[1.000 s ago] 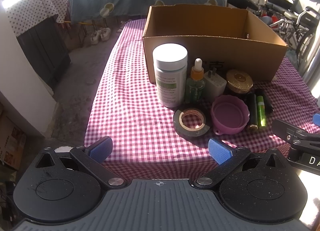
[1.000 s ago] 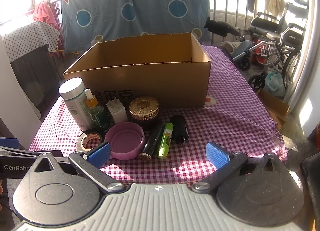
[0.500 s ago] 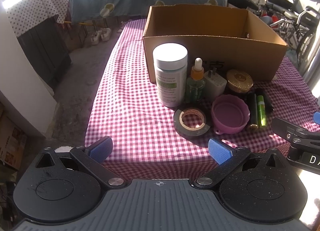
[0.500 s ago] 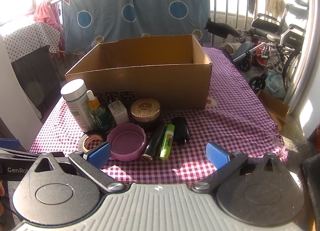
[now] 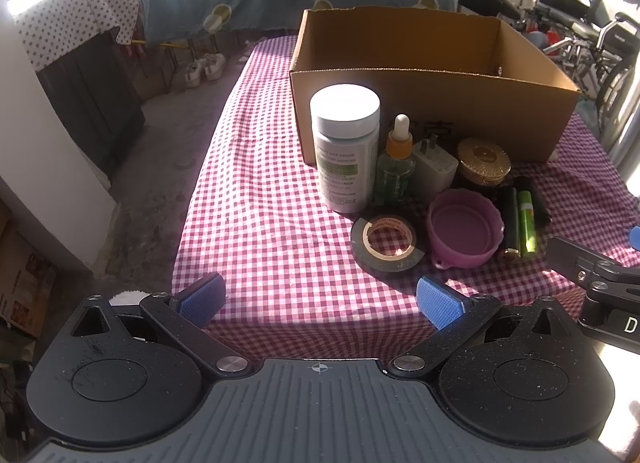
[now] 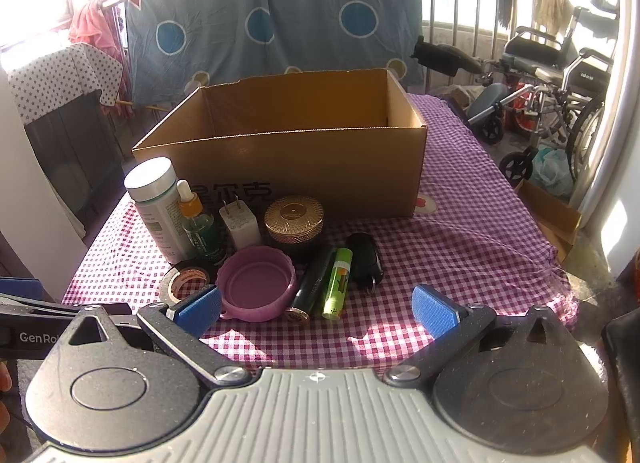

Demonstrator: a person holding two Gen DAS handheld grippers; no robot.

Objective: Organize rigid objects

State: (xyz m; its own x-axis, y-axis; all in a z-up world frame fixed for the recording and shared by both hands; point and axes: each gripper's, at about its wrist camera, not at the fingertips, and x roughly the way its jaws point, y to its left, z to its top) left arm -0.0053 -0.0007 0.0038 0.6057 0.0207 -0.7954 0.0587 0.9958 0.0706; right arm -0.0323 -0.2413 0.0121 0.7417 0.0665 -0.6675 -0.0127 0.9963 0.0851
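Observation:
An open cardboard box (image 5: 432, 115) (image 6: 304, 167) stands on the checked tablecloth. In front of it sit a white-capped jar (image 5: 346, 147) (image 6: 156, 203), a dropper bottle (image 5: 396, 163) (image 6: 196, 219), a white plug (image 5: 434, 165) (image 6: 240, 223), a gold-lidded jar (image 5: 484, 161) (image 6: 294, 219), a tape roll (image 5: 388, 239) (image 6: 184, 283), a purple lid (image 5: 464, 233) (image 6: 256, 283), a black tube (image 5: 509, 223) (image 6: 312, 287), a green tube (image 5: 527, 223) (image 6: 339, 283) and a black fob (image 6: 363, 257). My left gripper (image 5: 320, 299) is open near the table's front edge. My right gripper (image 6: 316, 309) is open, short of the tubes.
The tablecloth (image 5: 260, 203) drops off at the front and left edges. A wheelchair (image 6: 560, 95) and a small carton (image 6: 552, 215) stand to the right of the table. A dotted blue sheet (image 6: 280, 23) hangs behind. A dark cabinet (image 5: 92, 111) stands at the left.
The right wrist view has drifted slightly closer to the objects. The left gripper has held still. Both grippers stay open.

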